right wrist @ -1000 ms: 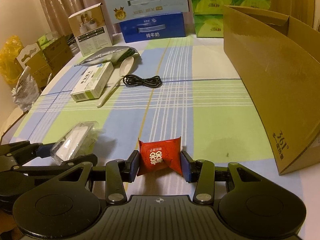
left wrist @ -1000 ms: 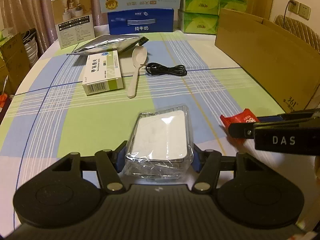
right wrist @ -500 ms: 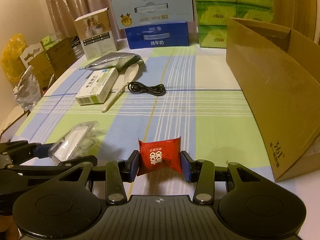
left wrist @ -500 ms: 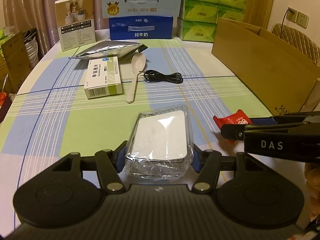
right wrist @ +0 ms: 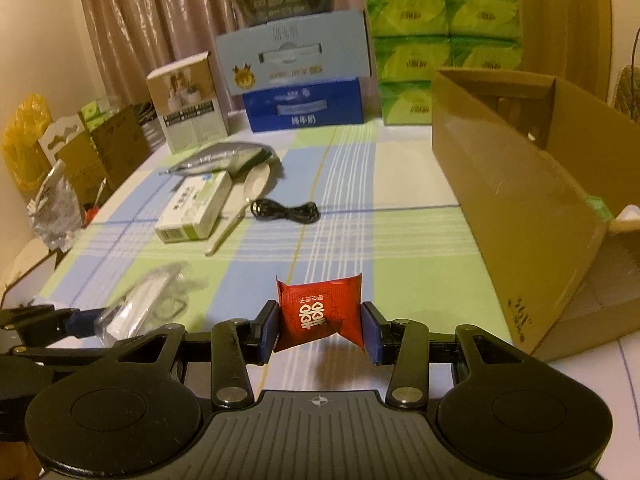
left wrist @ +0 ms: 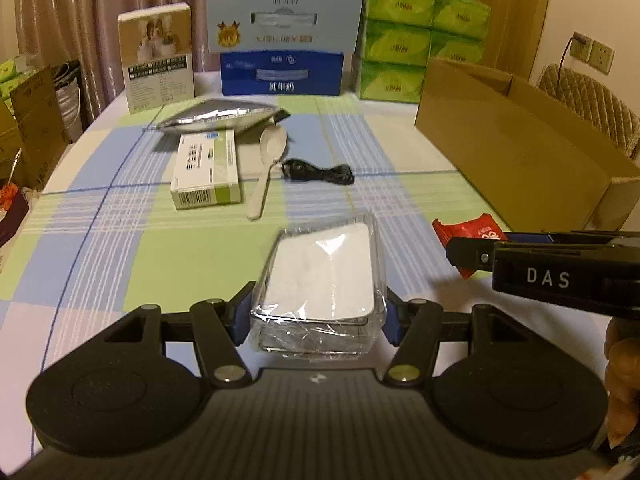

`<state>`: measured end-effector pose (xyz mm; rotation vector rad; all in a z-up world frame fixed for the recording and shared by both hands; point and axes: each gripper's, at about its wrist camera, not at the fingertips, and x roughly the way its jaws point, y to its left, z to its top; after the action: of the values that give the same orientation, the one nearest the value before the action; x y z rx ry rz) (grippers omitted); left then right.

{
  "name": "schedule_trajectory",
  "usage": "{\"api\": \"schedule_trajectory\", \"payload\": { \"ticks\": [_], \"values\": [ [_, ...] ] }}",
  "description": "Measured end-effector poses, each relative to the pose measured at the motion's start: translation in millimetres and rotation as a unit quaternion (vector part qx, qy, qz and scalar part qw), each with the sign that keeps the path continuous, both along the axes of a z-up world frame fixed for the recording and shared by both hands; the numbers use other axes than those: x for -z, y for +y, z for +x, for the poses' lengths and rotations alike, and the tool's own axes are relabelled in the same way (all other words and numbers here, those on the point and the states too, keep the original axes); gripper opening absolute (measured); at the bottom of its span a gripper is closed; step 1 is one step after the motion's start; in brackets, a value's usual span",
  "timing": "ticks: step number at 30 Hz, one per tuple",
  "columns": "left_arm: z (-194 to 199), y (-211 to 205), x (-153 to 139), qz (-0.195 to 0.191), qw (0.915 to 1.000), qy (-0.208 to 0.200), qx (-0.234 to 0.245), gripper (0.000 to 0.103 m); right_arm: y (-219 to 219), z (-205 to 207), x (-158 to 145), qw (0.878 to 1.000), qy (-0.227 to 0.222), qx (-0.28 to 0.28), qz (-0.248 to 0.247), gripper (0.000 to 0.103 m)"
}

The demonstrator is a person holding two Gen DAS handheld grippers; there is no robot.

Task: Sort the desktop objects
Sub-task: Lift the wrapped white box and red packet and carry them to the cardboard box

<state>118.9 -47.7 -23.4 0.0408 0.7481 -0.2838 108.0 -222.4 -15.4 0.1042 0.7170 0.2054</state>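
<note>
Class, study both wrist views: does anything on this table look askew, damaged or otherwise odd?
Nothing is spilled or broken. Mildly odd: the foil pouch lies crumpled with the spoon bowl against its edge, and the black cable lies in a loose tangle. The cardboard box stands open, with things already inside.

tablecloth: checked cloth | pouch: shiny foil | box: matt cardboard
</note>
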Motion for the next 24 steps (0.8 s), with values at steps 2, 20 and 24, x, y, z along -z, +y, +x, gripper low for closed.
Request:
{"api": "schedule_trajectory", "payload": {
  "ticks": [2,20,24],
  "values": [
    [-1.5,-2.4,-7.0,-0.001,1.0000,-0.006,-0.003,0.056,-3.4,-2.4,-9.1,1.000,-0.008,0.003,0.004,0.041],
    [-21.3,-9.8,-4.4,0.025,0.9997,0.004,-0.001,0.054,-37.7,-17.7,-39.8,0.999,-0.030,0.023,0.018,0.041],
    [-24.0,-10.1,-3.7,0.033,0.9995,0.001,0.003,0.053,-36.6,-16.7,-39.5,0.999,-0.030,0.020,0.020,0.041]
  ]
}}
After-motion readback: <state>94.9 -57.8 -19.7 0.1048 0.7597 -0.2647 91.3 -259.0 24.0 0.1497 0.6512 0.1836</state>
